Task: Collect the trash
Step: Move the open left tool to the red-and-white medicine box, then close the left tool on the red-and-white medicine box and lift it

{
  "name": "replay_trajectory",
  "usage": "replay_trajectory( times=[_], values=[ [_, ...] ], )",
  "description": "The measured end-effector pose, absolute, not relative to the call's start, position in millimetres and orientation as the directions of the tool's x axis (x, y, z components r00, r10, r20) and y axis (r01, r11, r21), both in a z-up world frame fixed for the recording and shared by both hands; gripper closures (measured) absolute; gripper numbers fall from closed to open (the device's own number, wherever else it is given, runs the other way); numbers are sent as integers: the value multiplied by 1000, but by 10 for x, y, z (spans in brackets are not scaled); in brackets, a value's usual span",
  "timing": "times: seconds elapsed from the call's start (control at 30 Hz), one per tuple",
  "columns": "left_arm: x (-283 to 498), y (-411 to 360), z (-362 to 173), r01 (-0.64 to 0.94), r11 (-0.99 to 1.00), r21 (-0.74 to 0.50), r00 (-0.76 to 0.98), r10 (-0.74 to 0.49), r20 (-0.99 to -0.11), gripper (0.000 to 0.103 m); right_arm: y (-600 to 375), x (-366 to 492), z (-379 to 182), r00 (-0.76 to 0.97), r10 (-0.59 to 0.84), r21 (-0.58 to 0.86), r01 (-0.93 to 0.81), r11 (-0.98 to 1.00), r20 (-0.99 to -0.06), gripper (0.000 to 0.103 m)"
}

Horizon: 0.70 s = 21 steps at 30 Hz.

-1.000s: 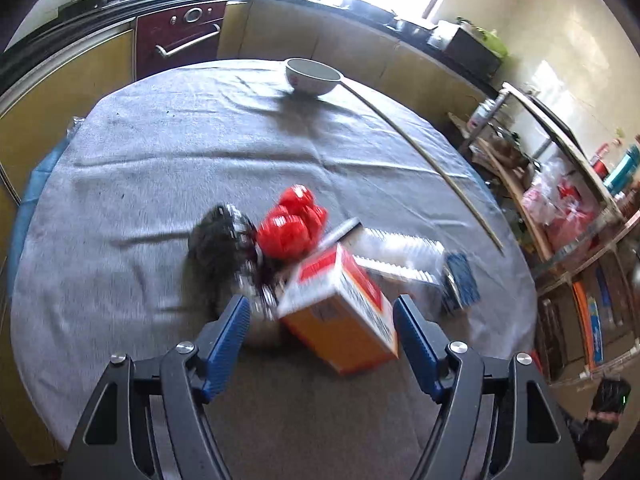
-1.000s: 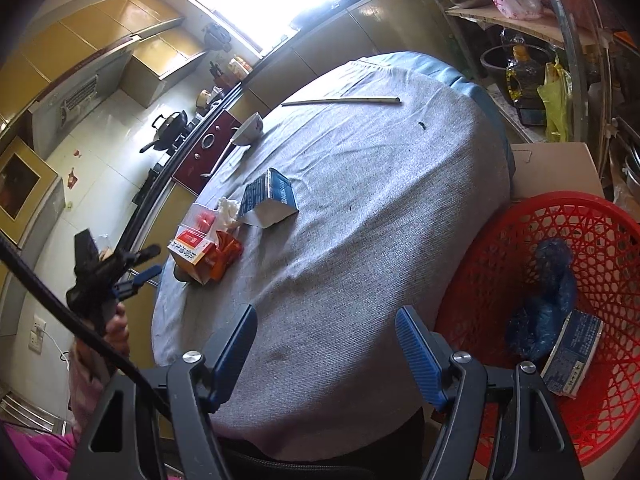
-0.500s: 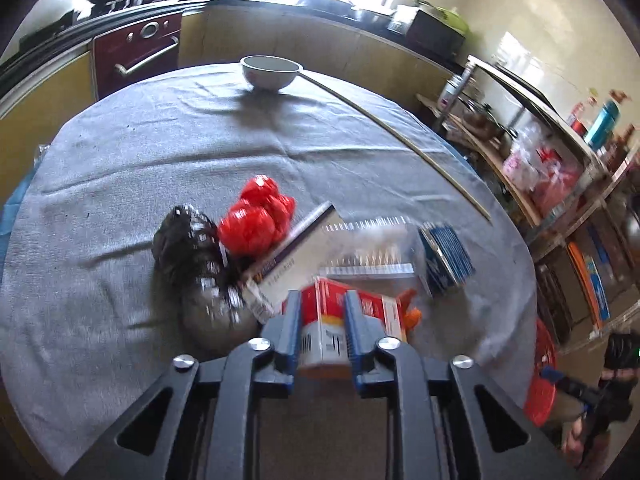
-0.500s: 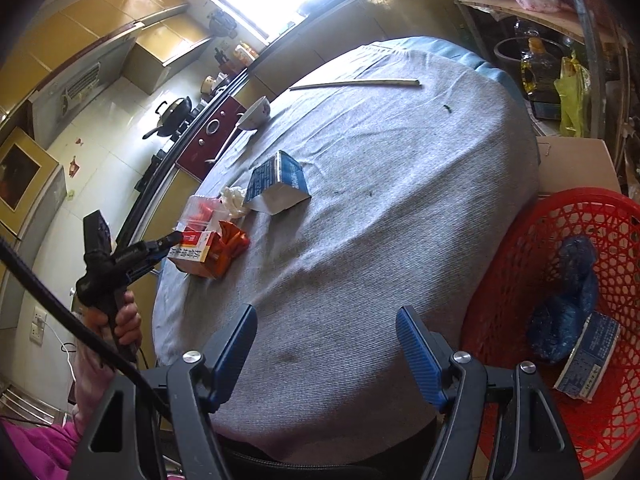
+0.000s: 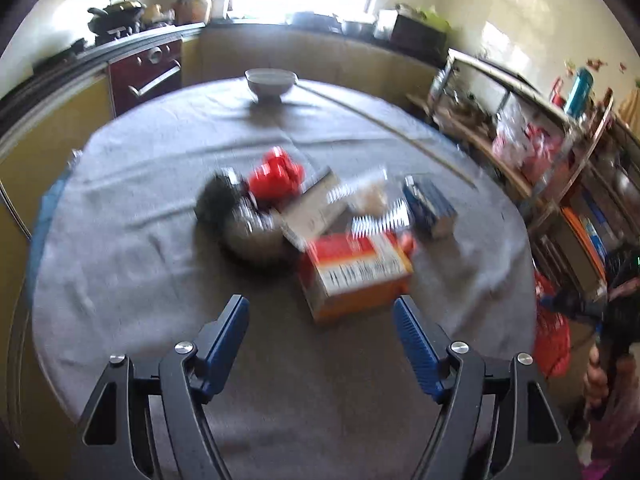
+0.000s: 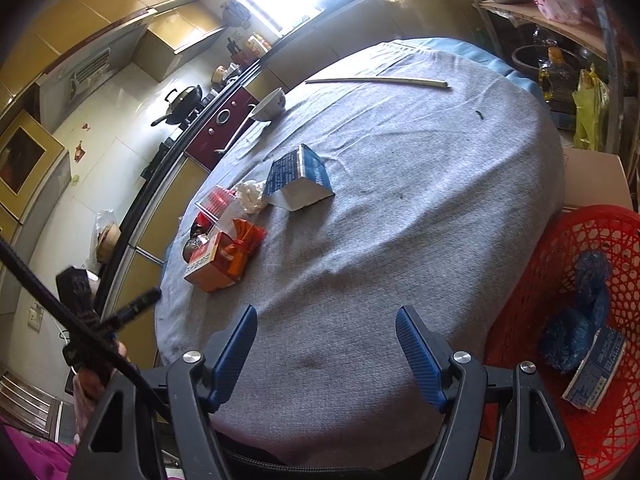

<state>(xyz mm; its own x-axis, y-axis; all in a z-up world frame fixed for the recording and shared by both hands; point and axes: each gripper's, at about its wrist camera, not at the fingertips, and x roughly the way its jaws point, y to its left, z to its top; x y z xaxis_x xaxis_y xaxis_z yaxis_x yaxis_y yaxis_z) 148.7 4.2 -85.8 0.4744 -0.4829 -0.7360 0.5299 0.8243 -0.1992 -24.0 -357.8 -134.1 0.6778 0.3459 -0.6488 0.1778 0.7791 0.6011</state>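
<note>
Step in hand: while the orange carton (image 5: 356, 270) lies loose on the grey-clothed counter (image 5: 132, 280), the pick-up looks unfinished; I judge this a re-approach for a grasp.
Left gripper (image 5: 321, 350): its jaws have just been opening and stand wide apart, holding nothing; the carton sits just ahead of the tips, not between them.
Right gripper (image 6: 326, 354): jaws parted and empty, hovering over the near counter edge.
Red basket (image 6: 560, 248): beside the counter on the right, already holding a blue bag and a box.
Next move: probably advance the left gripper to straddle the carton, close, then carry it to the basket.
Farther trash: red wrapper (image 5: 276, 178), blue box (image 6: 298, 178).
Farthest: white bowl (image 5: 272, 82).
</note>
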Motion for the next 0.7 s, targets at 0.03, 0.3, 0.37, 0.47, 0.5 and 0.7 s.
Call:
replay_trajectory(
  times=[0.03, 0.3, 0.37, 0.47, 0.5, 0.7],
  values=[
    [1526, 24, -832, 539, 819, -199, 483, -493, -724, 23, -3552, -222, -1337, 677, 350, 602, 172, 780, -647, 28],
    [1731, -425, -878, 690, 712, -131, 460, -570, -681, 22, -3429, -160, -1365, 656, 359, 588, 161, 793, -664, 28],
    [1778, -515, -948, 723, 677, -140, 413, -585, -697, 22, -3444, -155, -1385, 654, 362, 595, 170, 786, -664, 28],
    [1835, -584, -1084, 734, 660, -161, 360, -579, -732, 22, -3437, -141, -1385, 653, 360, 593, 173, 786, -667, 28],
    [1858, -573, -1115, 733, 655, -182, 341, -586, -735, 22, -3428, -139, -1381, 652, 360, 591, 170, 789, -667, 28],
    [1897, -384, -1129, 739, 617, -271, 279, -646, -710, 22, -3359, -80, -1407, 639, 371, 588, 162, 792, -674, 28]
  ],
)
